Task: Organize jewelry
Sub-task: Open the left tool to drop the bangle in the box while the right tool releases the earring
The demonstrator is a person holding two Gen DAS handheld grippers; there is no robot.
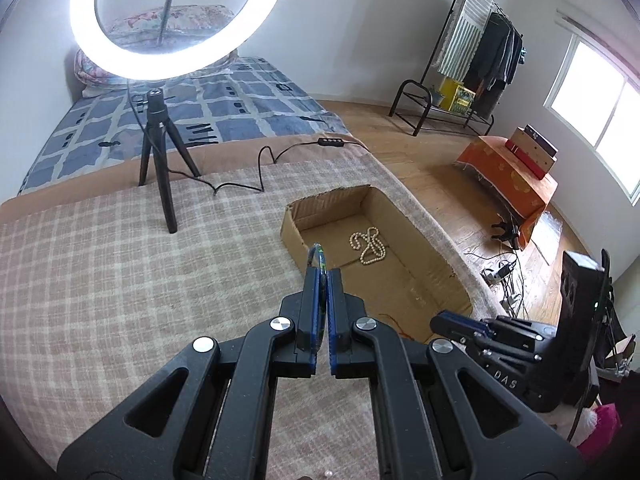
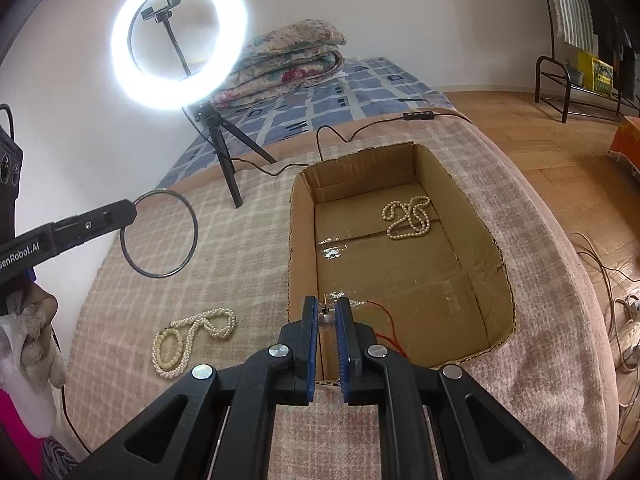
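Checked blanket (image 2: 248, 248) on a bed, cardboard box (image 2: 494, 248) holding a pearl necklace (image 2: 408, 216); left gripper (image 1: 322, 270) pinches a bangle (image 2: 160, 234) edgewise for carrying; right gripper (image 2: 327, 312) narrowly clasps something tiny over the box

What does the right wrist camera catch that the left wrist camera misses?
Only the right wrist view shows a pearl necklace on the blanket and the bangle as a full ring in the left hand-held gripper. Only the left shows the window. Both show the cardboard box, its pearl necklace and the ring light.
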